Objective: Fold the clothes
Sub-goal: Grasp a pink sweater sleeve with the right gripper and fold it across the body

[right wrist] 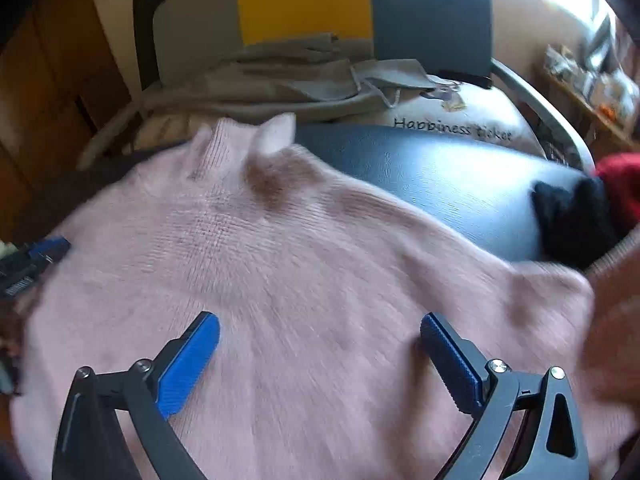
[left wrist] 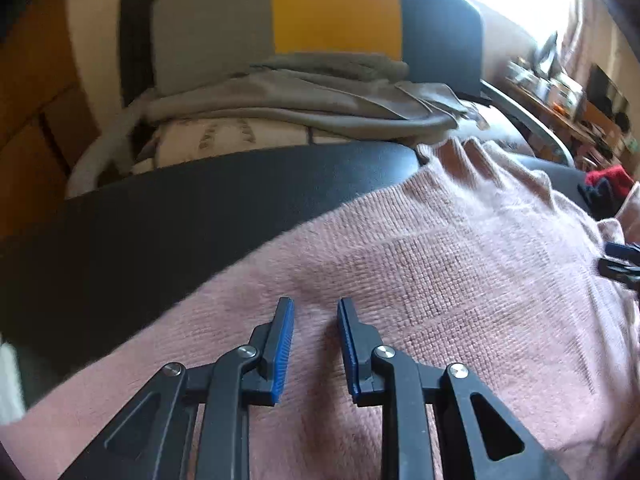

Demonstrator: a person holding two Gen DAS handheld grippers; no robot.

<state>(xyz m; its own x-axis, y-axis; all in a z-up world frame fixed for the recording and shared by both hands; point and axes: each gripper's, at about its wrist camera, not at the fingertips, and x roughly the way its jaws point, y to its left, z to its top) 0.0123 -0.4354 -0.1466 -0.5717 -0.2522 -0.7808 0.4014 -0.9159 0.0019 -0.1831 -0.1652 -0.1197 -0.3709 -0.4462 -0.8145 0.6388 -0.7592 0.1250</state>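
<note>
Lying spread on the dark surface (left wrist: 200, 208) is a pink knitted sweater (left wrist: 440, 260), and both tools hover low over its body. The left tool (left wrist: 316, 308) has its blue pads close together with only a narrow gap, and no cloth is between them. The right tool (right wrist: 320, 328) is opened wide and it also holds nothing; its picture is blurred.

The sweater's neck (right wrist: 248, 140) points away from both cameras, toward the far edge of the surface, so the long axis of the garment runs straight ahead from the tools. The hem side must be near the person, but it is under the tools and I cannot see it. In the right view, one side of the sweater reaches out toward a black cloth (right wrist: 568, 220) and a red cloth (right wrist: 620, 180); this side is nearer to the right tool. The opposite edge, next to the bare dark surface, is nearer to the left tool.

I judge that the sweater looks flat and mostly unfolded. This fits a garment being smoothed for folding, or one with a fold laid that the pictures hide.

Behind the surface, grey clothes (left wrist: 300, 92) are piled on a chair (left wrist: 440, 28).
</note>
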